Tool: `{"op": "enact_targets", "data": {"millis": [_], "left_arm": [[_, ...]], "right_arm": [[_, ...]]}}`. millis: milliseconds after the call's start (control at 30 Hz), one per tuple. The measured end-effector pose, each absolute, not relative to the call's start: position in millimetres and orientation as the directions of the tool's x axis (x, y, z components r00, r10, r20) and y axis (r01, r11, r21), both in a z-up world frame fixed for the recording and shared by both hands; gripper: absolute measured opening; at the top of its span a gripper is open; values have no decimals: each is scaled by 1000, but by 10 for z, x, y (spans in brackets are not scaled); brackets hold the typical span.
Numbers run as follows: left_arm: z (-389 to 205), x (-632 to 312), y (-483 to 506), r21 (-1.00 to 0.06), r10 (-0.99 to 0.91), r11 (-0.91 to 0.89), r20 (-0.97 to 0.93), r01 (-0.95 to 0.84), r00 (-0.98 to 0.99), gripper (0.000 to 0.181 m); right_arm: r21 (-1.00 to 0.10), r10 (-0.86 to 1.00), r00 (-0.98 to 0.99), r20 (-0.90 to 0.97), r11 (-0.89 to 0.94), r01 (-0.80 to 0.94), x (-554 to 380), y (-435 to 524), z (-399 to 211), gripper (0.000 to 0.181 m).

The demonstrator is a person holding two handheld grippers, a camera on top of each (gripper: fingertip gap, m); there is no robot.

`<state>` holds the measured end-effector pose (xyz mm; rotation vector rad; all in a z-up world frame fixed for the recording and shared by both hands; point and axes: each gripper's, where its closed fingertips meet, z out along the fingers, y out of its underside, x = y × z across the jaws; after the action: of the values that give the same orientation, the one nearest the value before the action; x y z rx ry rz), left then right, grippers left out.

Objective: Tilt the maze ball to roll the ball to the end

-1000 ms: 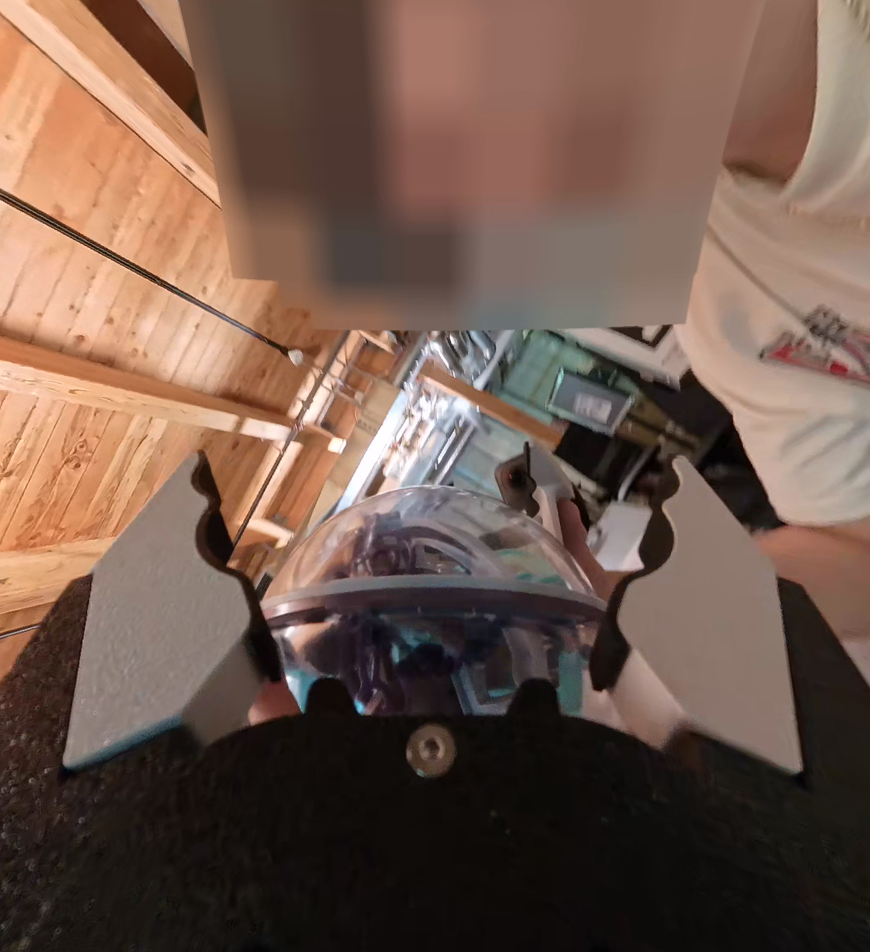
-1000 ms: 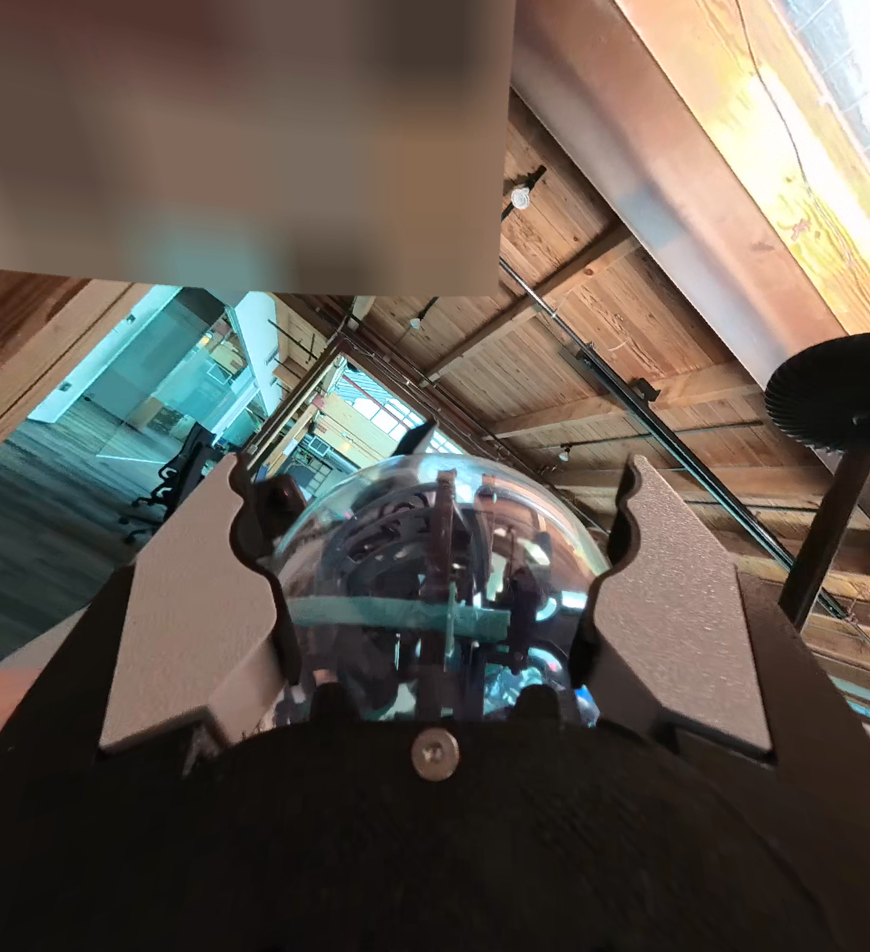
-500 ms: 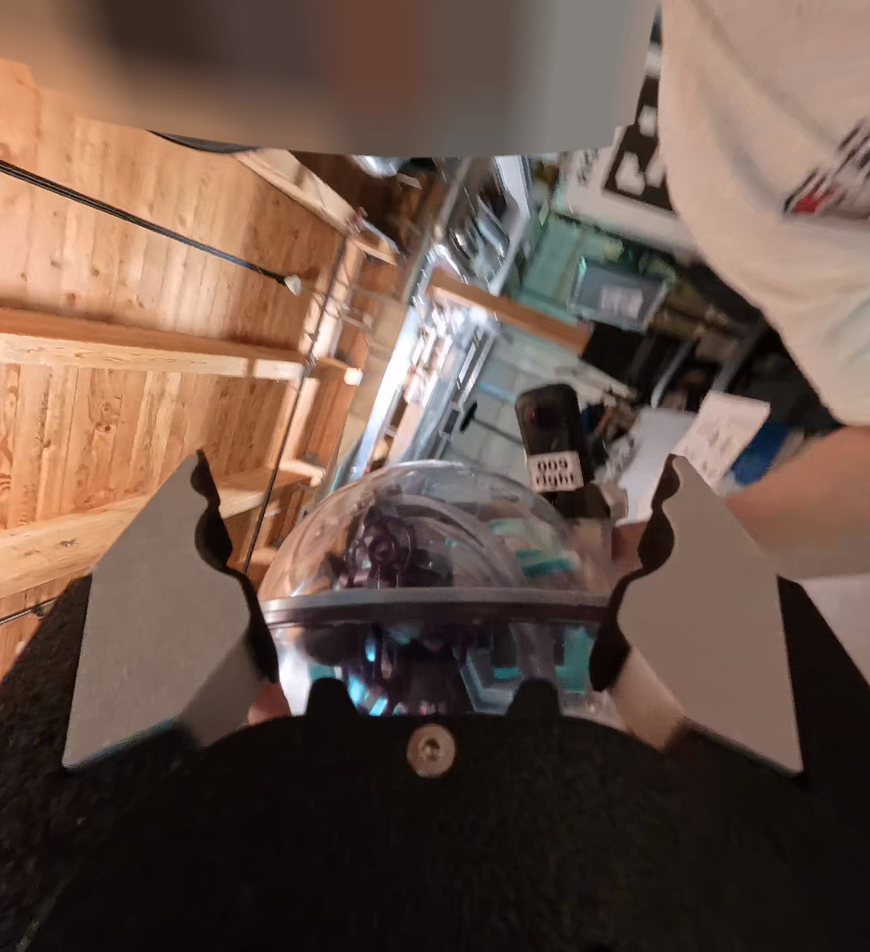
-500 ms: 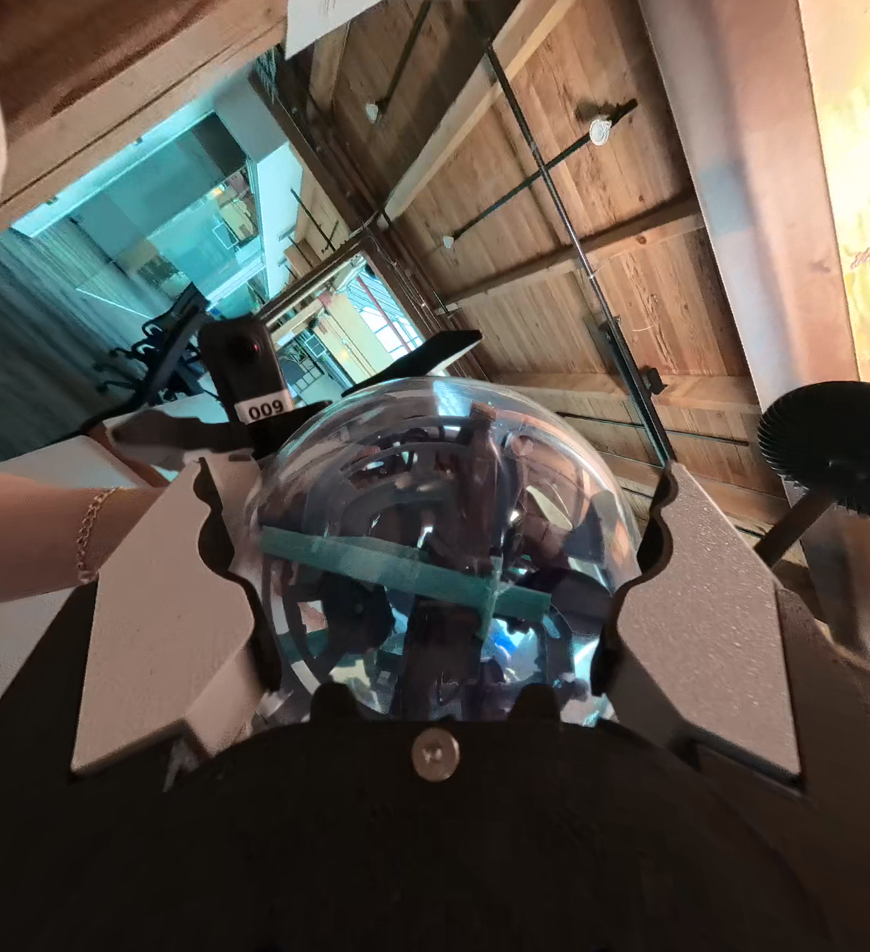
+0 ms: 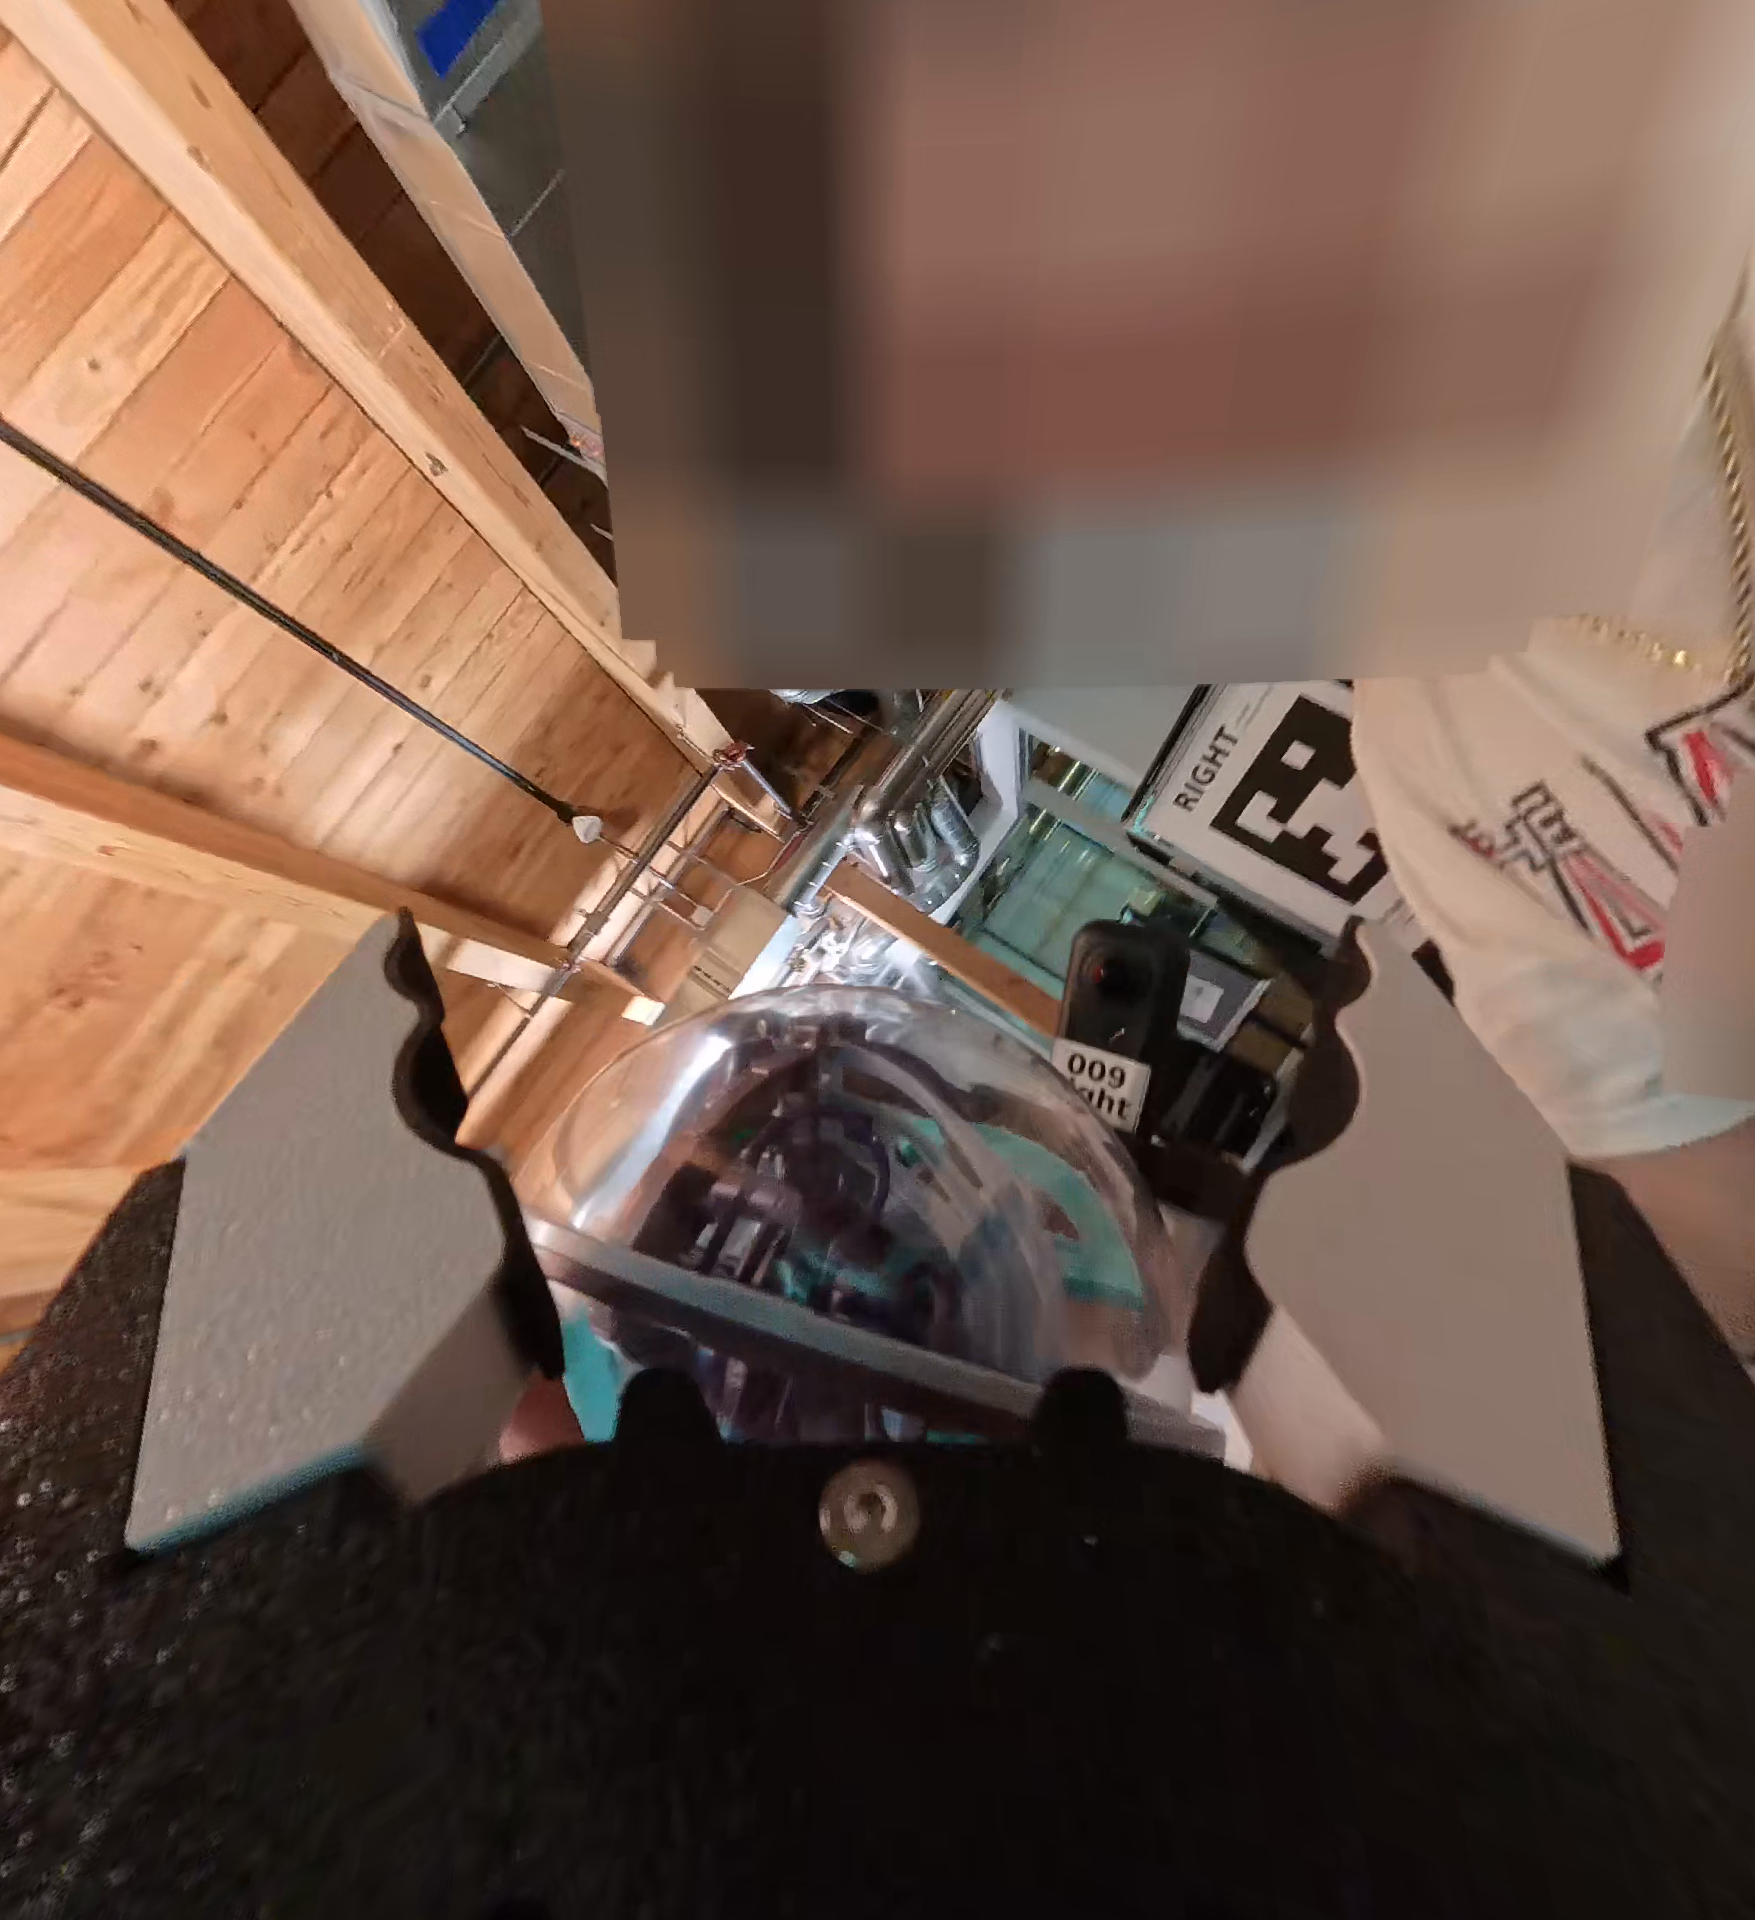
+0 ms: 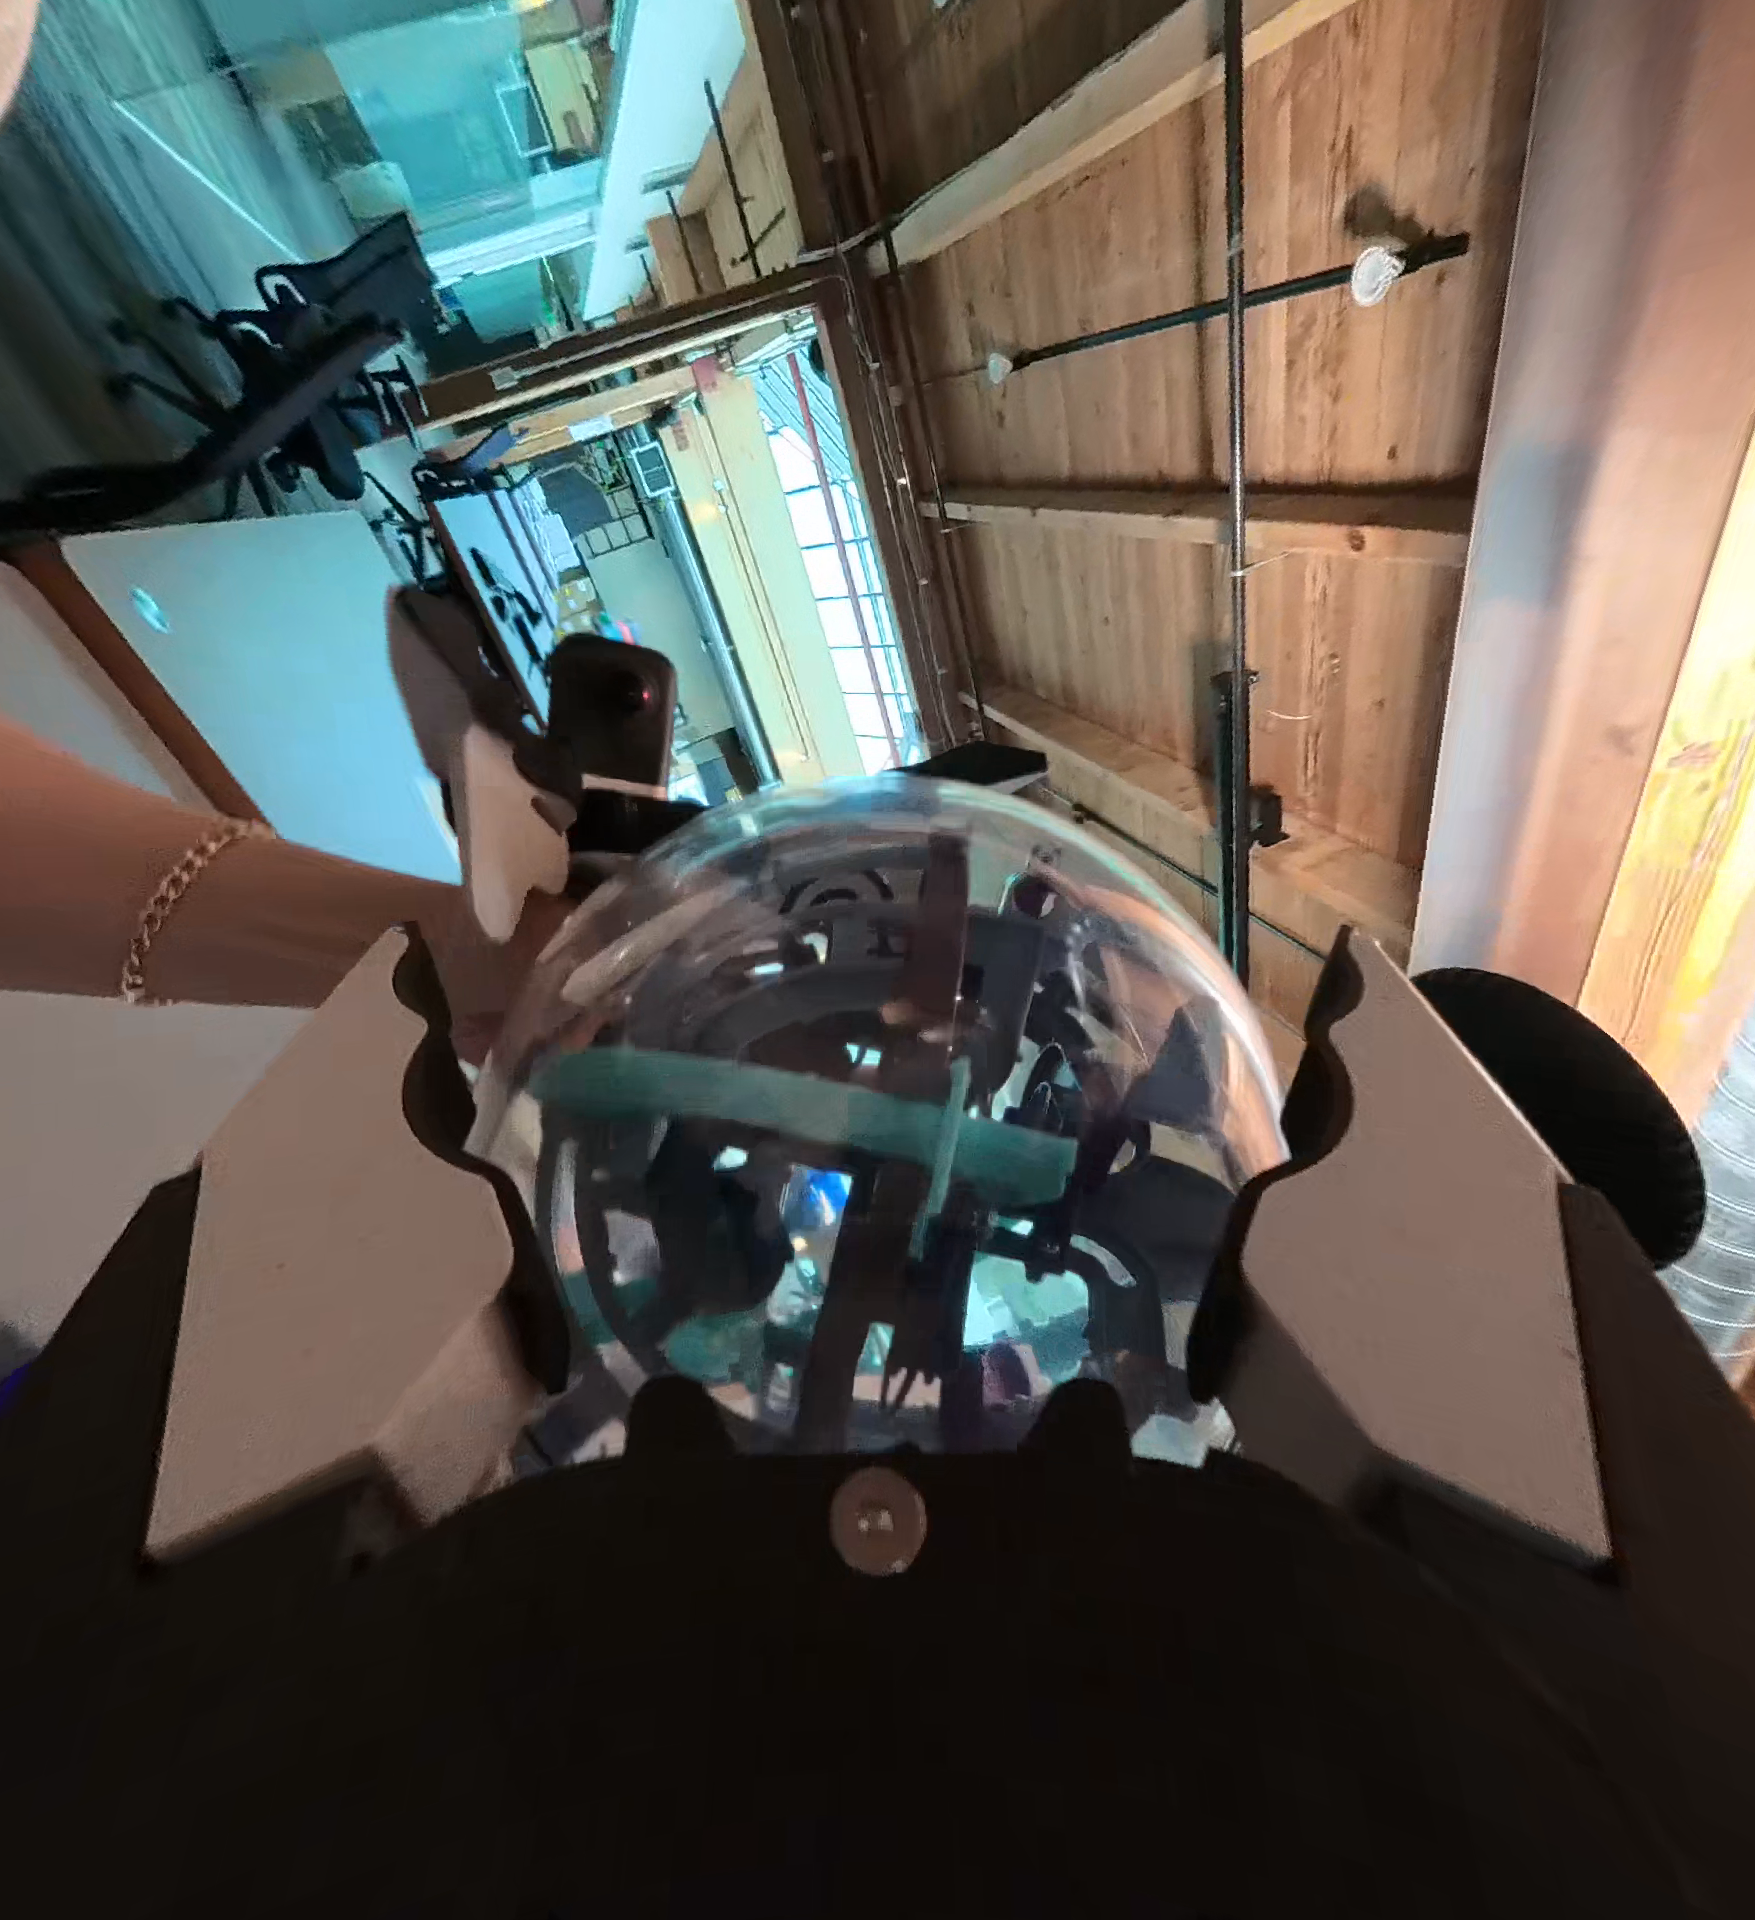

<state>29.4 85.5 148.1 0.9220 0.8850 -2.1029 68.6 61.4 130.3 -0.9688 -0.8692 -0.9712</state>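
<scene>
Background: timber ceiling [image 6: 1216, 644] with beams, both cameras aimed upward. The maze ball [image 5: 852, 1195] is held aloft between the two grippers from opposite sides — left gripper [image 5: 873, 1174] and right gripper [image 6: 883, 1164] each clamped on its clear shell. Both are equally near; the seam [image 5: 800, 1320] runs tilted. The inner ball cannot be located — tilt direction is undetermined.

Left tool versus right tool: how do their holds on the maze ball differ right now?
In the left tool's own view the maze ball's grey seam band slants across between its fingers; in the right tool's view a teal track crosses there instead. Behind the left tool sits the person's shirt; behind the right, wooden ceiling. Both hold the ball between their fingers from opposite sides.
</scene>
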Motion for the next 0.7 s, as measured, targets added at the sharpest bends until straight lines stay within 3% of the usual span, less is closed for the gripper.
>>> {"op": "enact_targets", "data": {"millis": [133, 233, 367, 533, 700], "left_arm": [[1372, 201, 1029, -381, -232, -670, -708, 638, -667, 158], [1323, 132, 1239, -394, -194, -755, -629, 524, -753, 144], [1244, 82, 1304, -400, -213, -749, -610, 529, -763, 127], [1190, 91, 1192, -387, -270, -689, -648, 613, -712, 154], [1215, 65, 1231, -353, -264, -733, -641, 582, -721, 158]], "right_arm": [[-246, -238, 297, 925, 222, 943, 640, 638, 1056, 158], [-235, -217, 283, 934, 223, 946, 543, 694, 900, 157], [-231, -226, 282, 932, 227, 946, 497, 768, 784, 157], [-225, -237, 274, 932, 214, 951, 509, 769, 767, 158], [-218, -232, 260, 937, 193, 957, 485, 727, 787, 158]]}}
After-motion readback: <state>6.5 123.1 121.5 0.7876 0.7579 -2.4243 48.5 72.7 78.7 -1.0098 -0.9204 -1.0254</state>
